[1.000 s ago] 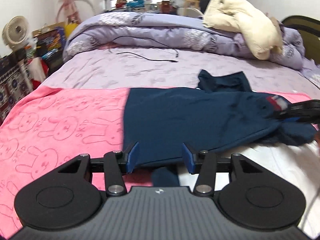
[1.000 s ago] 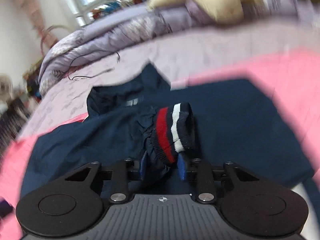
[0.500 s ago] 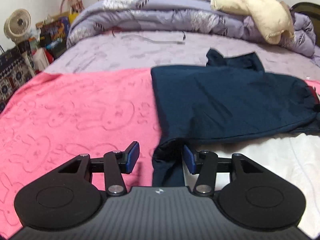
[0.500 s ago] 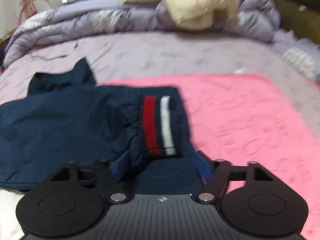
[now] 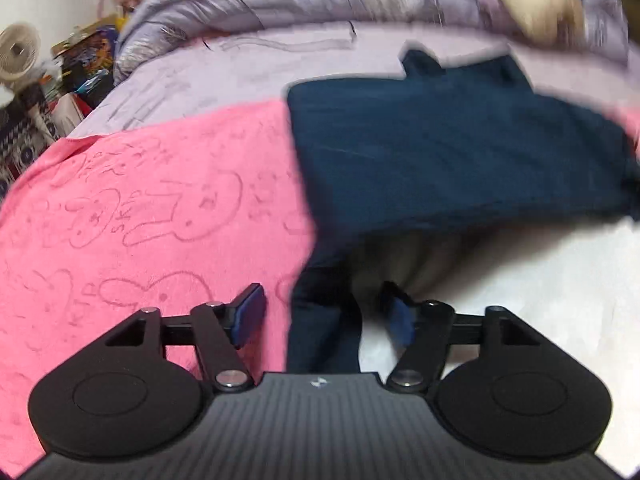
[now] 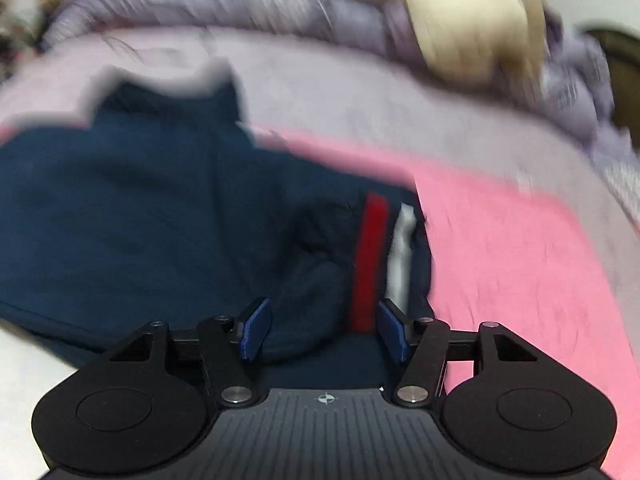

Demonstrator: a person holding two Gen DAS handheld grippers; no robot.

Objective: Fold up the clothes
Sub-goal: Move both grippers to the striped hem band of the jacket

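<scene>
A navy garment lies spread on the bed, partly on a pink bunny-print towel. A narrow strip of it hangs down between the fingers of my left gripper, which is open and not closed on it. In the right wrist view the garment ends in a cuff with red and white stripes. My right gripper is open, with the cuff lying between its blue pads. Both views are blurred.
A lilac sheet covers the bed, with a rumpled purple duvet and a cream jacket at the back. White bedding lies at the near right. A fan and clutter stand off the bed's left side.
My right gripper has opened and let go of the striped cuff, which now lies flat. My left gripper has pulled back and leftward; the navy strip now hangs between its open fingers.
</scene>
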